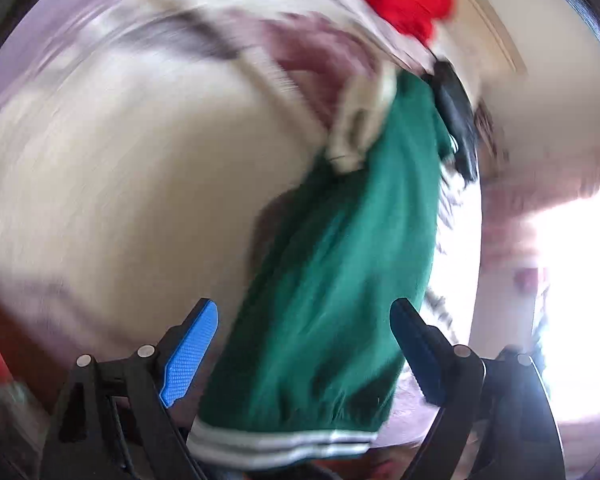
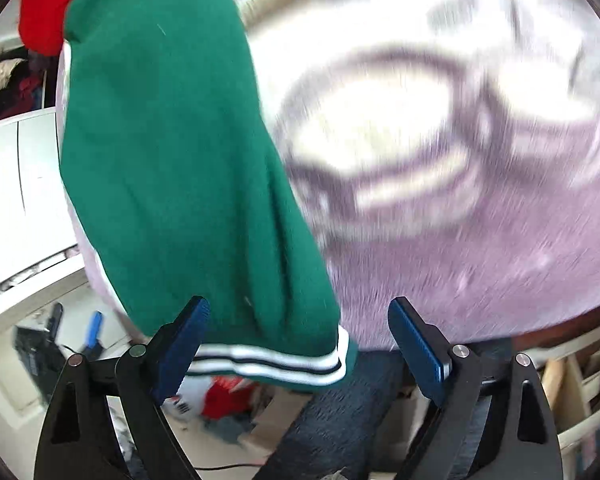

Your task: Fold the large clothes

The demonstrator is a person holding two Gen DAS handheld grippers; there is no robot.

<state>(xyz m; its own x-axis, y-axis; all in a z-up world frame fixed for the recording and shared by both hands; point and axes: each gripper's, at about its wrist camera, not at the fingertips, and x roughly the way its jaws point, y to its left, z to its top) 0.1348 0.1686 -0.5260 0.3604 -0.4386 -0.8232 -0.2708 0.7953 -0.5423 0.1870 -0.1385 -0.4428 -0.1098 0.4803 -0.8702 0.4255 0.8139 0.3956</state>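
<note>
Covering most of both views, blurred lilac patterned fabric (image 2: 440,168), perhaps bedding, white cabinet (image 2: 24,168) beside.

1. A green sleeve (image 1: 332,280) with a white-striped cuff (image 1: 280,446) fills the gap between the left gripper's (image 1: 304,344) spread fingers.
2. The same sleeve (image 2: 172,152) blocks the right gripper's (image 2: 300,344) left side; blurred lilac blanket (image 2: 480,264) lies ahead.

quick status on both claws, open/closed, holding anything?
Left claw: open, green sleeve hangs between its fingers, not pinched.
Right claw: open, the sleeve's striped cuff lies between its fingers, not gripped.
</note>
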